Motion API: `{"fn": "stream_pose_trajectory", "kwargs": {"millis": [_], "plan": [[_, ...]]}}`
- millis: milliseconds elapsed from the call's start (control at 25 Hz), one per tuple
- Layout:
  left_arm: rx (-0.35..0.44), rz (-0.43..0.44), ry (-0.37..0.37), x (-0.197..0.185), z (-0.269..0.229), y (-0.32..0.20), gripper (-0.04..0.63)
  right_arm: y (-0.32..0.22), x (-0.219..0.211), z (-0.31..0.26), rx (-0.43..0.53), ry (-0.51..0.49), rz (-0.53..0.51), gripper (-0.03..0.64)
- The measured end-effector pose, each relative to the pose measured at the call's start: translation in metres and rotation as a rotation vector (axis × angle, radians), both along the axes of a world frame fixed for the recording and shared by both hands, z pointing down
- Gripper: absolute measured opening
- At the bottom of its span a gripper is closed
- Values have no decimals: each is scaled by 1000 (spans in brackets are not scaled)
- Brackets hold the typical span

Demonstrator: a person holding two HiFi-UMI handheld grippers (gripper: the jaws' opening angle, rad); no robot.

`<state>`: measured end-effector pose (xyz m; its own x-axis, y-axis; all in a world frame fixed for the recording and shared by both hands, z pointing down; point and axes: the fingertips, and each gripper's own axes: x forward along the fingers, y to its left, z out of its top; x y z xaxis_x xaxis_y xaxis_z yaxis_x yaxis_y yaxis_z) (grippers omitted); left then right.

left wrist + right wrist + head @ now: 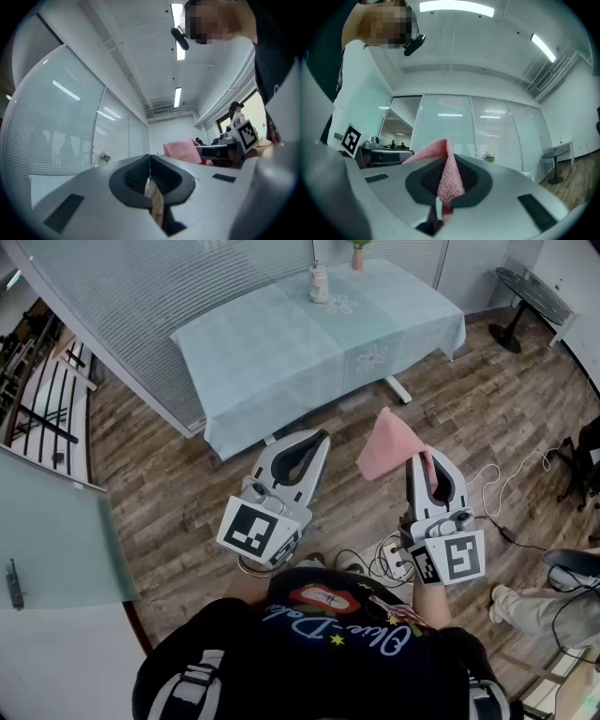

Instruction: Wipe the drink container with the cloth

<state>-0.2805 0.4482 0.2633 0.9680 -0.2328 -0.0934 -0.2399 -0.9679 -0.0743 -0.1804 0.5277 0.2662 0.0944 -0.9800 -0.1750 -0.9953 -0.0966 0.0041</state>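
Cloth (450, 180) clamped between fingers (424, 182) of right gripper (427, 463).

Pink cloth (386, 446) pinched in right claw (423, 459); drink container (320, 284) upright on table (262, 352).

We find only one piece of writing: pale cursive lettering across the person's dark shirt (349, 638) in the head view, which seems to begin "Blue-D" (the rest is too cramped for us to read). The black-and-white square markers on the cube (255, 531) of the left gripper (317, 437) and the cube (459, 559) of the right gripper (424, 460) carry patterns only, not letters or numbers.
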Motion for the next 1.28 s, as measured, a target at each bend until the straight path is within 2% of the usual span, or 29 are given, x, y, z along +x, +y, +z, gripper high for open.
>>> {"fn": "stream_pose_trajectory", "kwargs": {"millis": [360, 720, 1080, 1280], "plan": [[-1, -16, 5, 2, 1, 4, 5, 4, 3, -2, 17, -18, -34, 11], [4, -33, 1, 24, 1, 19, 5, 19, 22, -2, 21, -28, -70, 11], [-1, -48, -48, 44, 16, 49, 5, 43, 46, 13, 12, -69, -99, 12], [8, -73, -44, 46, 15, 50, 5, 44, 51, 9, 18, -69, -113, 12]]}}
